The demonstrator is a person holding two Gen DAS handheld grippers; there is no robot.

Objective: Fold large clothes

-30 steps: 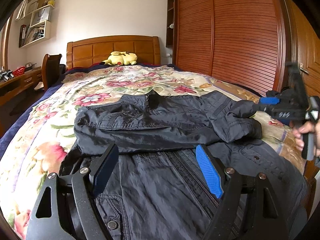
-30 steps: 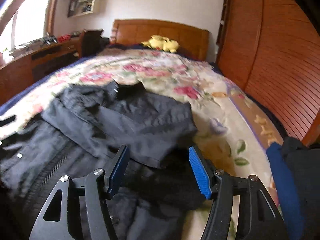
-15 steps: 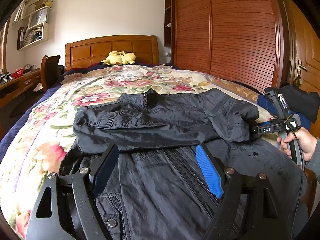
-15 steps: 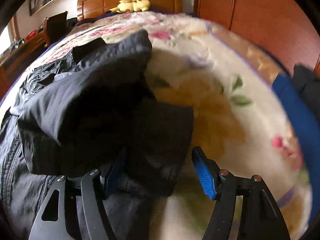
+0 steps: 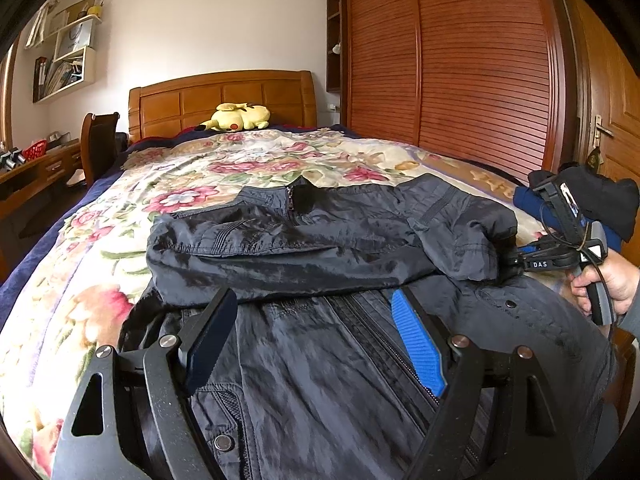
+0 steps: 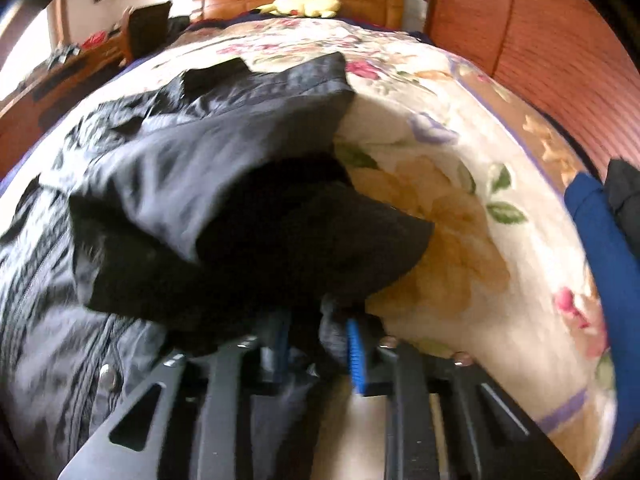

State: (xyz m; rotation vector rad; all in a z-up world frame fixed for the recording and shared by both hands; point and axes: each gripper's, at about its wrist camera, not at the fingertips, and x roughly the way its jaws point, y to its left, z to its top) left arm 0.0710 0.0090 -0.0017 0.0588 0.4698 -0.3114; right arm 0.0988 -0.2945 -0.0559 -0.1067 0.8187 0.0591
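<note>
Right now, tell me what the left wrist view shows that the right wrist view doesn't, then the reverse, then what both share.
Only the left wrist view: the open left gripper over the jacket's zipper, the hand holding the right gripper, and the wall shelves. Only the right wrist view: the right gripper, just closing, fingers pinching the sleeve end. Both: the dark jacket, floral bedspread, yellow plush toy.

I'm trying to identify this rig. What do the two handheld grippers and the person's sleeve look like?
Both are black, with cut-out linkage arms and silver rivets. The left gripper has ribbed blue pads. The right gripper carries white "DAS" lettering, a grey handle and a thin black cable. The sleeve is grey.
</note>
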